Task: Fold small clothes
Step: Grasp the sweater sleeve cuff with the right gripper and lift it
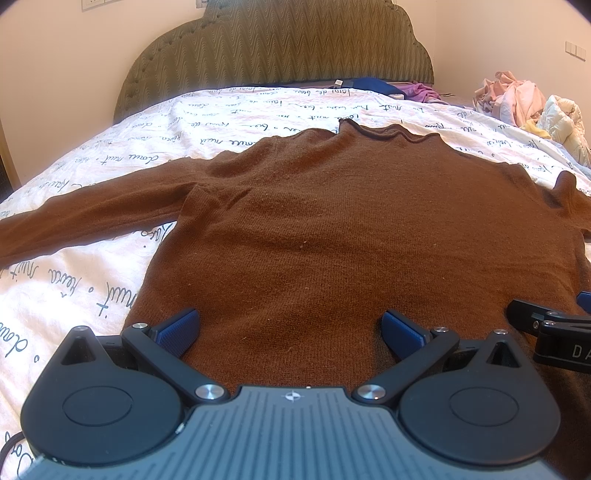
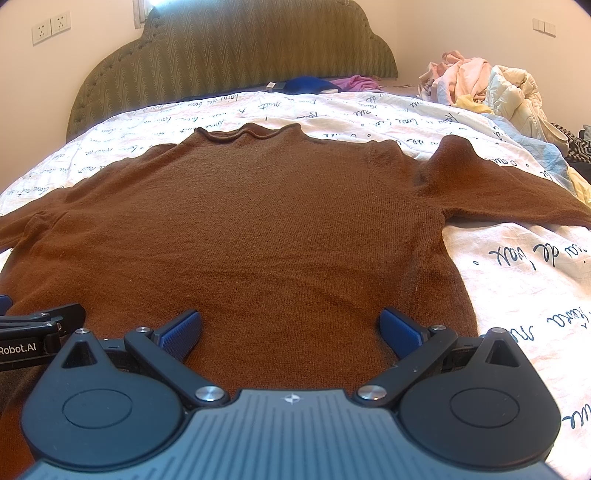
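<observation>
wall sockets [image 2: 51, 27] right view, brown sweater [image 2: 258, 221]

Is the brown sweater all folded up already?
No, the brown sweater lies spread flat on the bedcover with both sleeves stretched out to the sides.

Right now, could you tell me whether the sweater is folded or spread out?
Spread out: the sweater lies flat on the bed, both sleeves stretched sideways, no fold made yet.

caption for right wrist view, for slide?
Open right tongs poised over hem of brown sweater spread flat on bed.
</observation>
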Tool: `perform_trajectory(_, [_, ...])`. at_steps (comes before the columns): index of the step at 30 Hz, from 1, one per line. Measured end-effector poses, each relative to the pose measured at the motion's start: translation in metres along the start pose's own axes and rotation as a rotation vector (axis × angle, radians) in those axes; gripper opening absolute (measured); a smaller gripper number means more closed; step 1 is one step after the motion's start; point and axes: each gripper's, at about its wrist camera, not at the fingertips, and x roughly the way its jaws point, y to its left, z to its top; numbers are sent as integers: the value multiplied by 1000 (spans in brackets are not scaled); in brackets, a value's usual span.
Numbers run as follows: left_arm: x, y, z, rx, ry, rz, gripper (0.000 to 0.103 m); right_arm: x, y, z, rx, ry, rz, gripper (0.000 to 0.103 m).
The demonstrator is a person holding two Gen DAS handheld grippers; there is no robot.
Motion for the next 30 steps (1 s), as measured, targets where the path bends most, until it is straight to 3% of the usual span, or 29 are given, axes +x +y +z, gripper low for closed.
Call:
perform_trajectory(3, [0,1,0,0,0,-2,103,-4,-2,3,-6,11,16,103])
perform_trajectory(5, [0,3,0,-3,0,-6,103,-16,-18,9,40,0,85,103])
perform_trajectory(8, [0,3,0,-3,-1,-5,103,-47,-73,17,212,-151,195,103])
perform_trajectory(10, [0,3,0,-4,-1,-5,103,-60,-122,19,341,-242,220,103])
perform_trajectory(11, [0,3,0,-4,-1,-5,103,-67,-159,23,433,-290,210,103])
perform_trajectory(15, [0,3,0,-4,-1,-6,103,-77,-291,42,600,-360,145,103])
perform_trajectory(17, [0,2,0,-4,-1,-5,103,-77,-354,42,697,-397,32,103])
perform_trajectory(18, [1,2,0,-4,-1,-5,103,-72,-389,39,784,-372,-29,103])
perform_trajectory(21, [0,3,0,-4,-1,-5,103,-50,-453,17,994,-276,-32,103])
perform_trajectory(23, [0,3,0,-3,-1,-5,103,-39,-467,0,1071,-251,-40,95])
perform_trajectory(25, [0,3,0,-3,-1,-5,103,-34,-475,-4,1081,-255,-29,93])
perform_trajectory(27, [0,3,0,-3,-1,-5,103,-29,-475,1,1063,-274,-18,84])
perform_trajectory(28, [0,3,0,-3,-1,-5,103,-29,-476,4,1049,-273,-18,71])
perform_trajectory(29, [0,3,0,-3,-1,-6,103,-25,-477,7,1036,-271,-22,48])
perform_trajectory(30, [0,3,0,-4,-1,-6,103,-20,-478,9,1025,-269,-21,36])
